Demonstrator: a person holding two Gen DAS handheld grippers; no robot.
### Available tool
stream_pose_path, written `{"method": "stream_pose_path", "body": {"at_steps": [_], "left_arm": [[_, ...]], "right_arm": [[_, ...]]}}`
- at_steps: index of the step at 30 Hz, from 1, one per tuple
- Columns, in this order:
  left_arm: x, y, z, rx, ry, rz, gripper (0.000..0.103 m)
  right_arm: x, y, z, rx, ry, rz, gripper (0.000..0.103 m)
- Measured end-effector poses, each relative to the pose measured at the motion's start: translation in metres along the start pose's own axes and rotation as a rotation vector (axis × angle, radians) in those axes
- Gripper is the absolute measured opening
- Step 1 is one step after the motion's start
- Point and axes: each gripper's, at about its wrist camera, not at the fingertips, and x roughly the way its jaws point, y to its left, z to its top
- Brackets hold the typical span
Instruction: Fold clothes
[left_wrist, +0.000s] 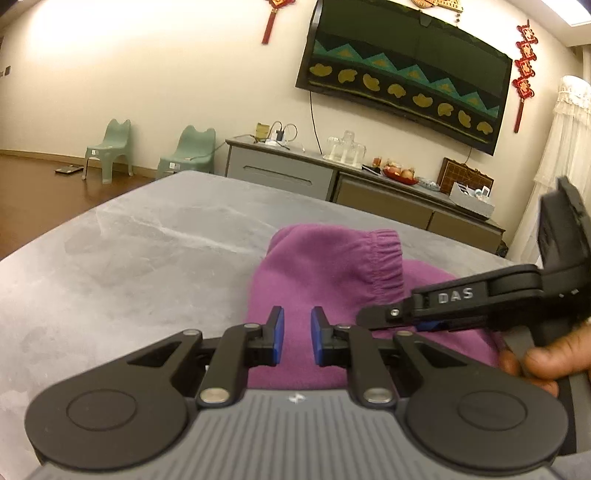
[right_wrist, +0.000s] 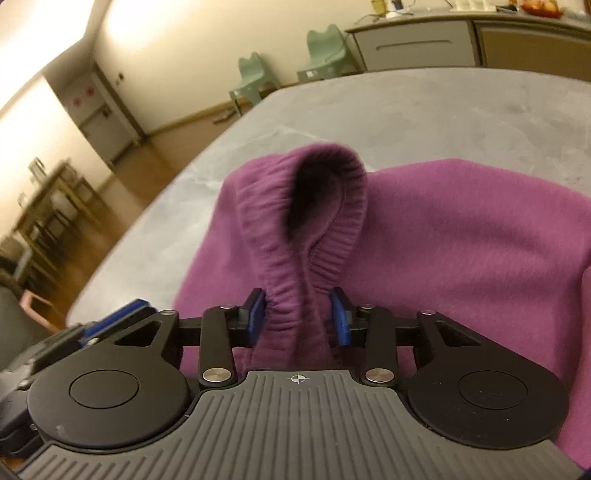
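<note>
The purple fleece lies in a soft heap on the grey surface, near its close edge and towards the right side as the left camera sees it. One ribbed cuff stands up from the heap as an open loop, its dark mouth facing the right camera, and the band of the cuff runs down and back between the fingers of the right hand-held gripper.

That gripper's blue pads sit on either side of the gathered cuff with a gap between them. The left pad touches the cloth; whether the right one presses it I cannot tell, so the jaws read as open around the cuff, not yet clamped. In the left view the right hand-held gripper comes in from the right, low over the cloth, held by a hand.

The left hand-held gripper is open as well, its pads parted with nothing between them, hanging just above the near part of the fleece. The cuff lies ahead of it and to its right.

So the right hand-held gripper is the nearer of the two to the cuff. The sleeve's long axis seems to run away from that gripper towards the far side of the heap. My guess is that the step in hand is taking the cuff, with the fold itself hardly begun
</note>
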Motion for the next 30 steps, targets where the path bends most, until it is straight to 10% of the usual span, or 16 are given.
{"method": "stream_pose_path", "body": {"at_steps": [10, 14, 19, 23, 25, 30], "left_arm": [[-0.006, -0.003, 0.010, -0.010, -0.051, -0.052, 0.020], [0.019, -0.025, 0.036, 0.055, -0.006, -0.150, 0.021], [0.067, -0.061, 0.064, 0.197, 0.084, -0.244, 0.024], [0.121, -0.061, 0.058, 0.220, 0.222, -0.147, 0.023], [0.144, -0.053, 0.051, 0.173, 0.329, -0.115, 0.020], [0.120, -0.052, 0.063, 0.158, 0.283, -0.158, 0.027]], "right_arm": [[-0.094, -0.011, -0.018, 0.080, -0.130, -0.052, 0.028], [-0.082, -0.037, -0.045, 0.082, -0.054, -0.130, 0.028], [-0.086, -0.038, -0.041, 0.104, -0.073, -0.113, 0.054], [-0.114, -0.023, -0.045, 0.011, -0.177, -0.168, 0.058], [-0.105, -0.025, -0.047, -0.038, -0.133, -0.234, 0.043], [-0.114, -0.020, -0.040, -0.055, -0.136, -0.279, 0.047]]}}
